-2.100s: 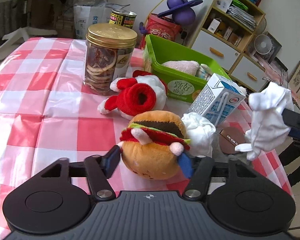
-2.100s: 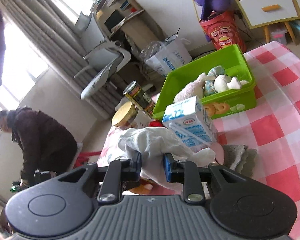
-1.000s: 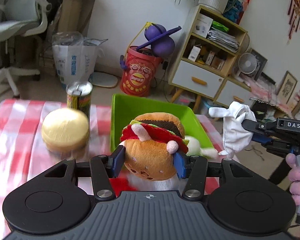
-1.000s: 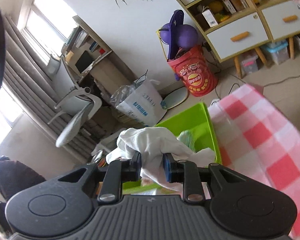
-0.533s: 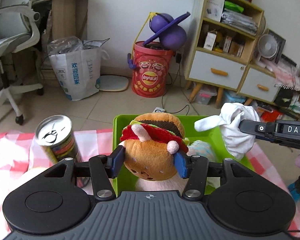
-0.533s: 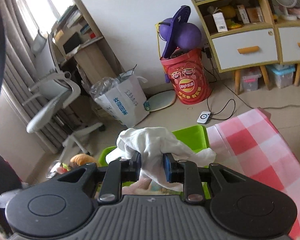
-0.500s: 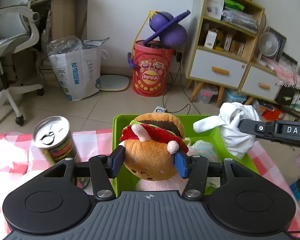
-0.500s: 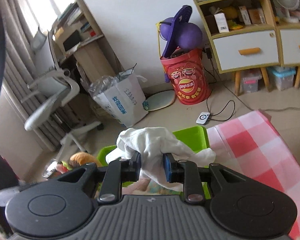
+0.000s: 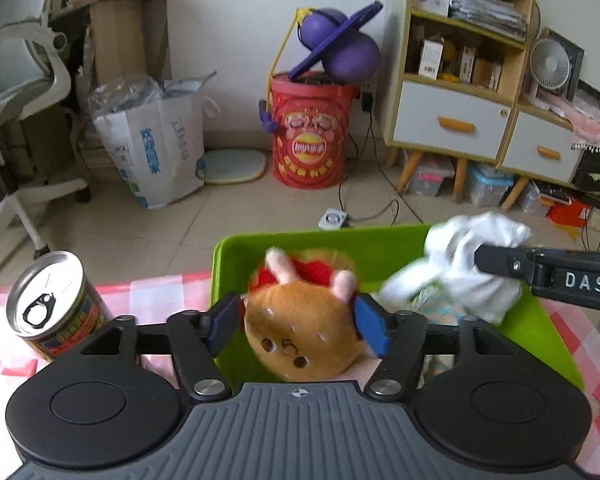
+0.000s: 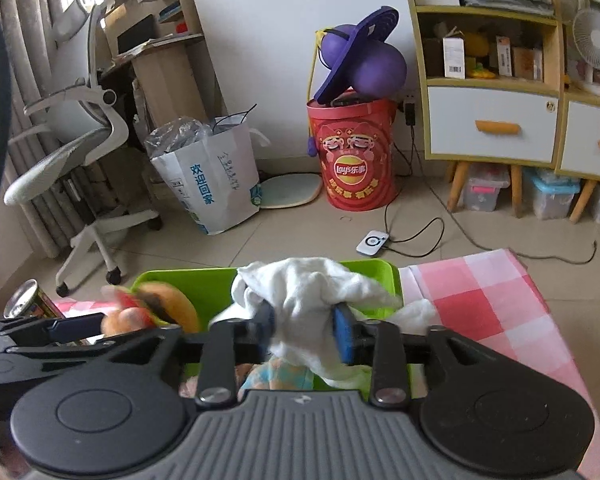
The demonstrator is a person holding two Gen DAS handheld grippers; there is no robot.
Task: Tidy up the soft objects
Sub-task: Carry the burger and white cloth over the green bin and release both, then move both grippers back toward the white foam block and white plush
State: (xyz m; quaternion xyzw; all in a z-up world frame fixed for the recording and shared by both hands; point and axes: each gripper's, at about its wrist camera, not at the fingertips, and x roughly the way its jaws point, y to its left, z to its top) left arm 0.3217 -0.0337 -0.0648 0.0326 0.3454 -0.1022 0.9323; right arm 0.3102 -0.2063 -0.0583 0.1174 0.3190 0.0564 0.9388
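My left gripper (image 9: pixel 298 322) is open above the green bin (image 9: pixel 380 246). The plush hamburger (image 9: pixel 304 330) sits loose between its blue pads, tipped forward and blurred. My right gripper (image 10: pixel 306 332) stands open around a white cloth (image 10: pixel 312 304) that hangs between the pads over the bin (image 10: pixel 204 286). The cloth (image 9: pixel 472 264) and the right gripper's finger also show at the right of the left wrist view. The hamburger (image 10: pixel 160 308) shows at the left of the right wrist view. Other soft toys lie in the bin.
A tin can (image 9: pixel 52 304) stands on the red-checked tablecloth (image 10: pixel 484 308) left of the bin. Beyond the table are a red barrel (image 9: pixel 312 136), a white bag (image 9: pixel 160 152), an office chair (image 10: pixel 80 148) and a cabinet (image 9: pixel 460 120).
Both grippers have opened over the bin. The hamburger has tipped forward and dropped between the left pads. The white cloth has sagged lower between the right pads.
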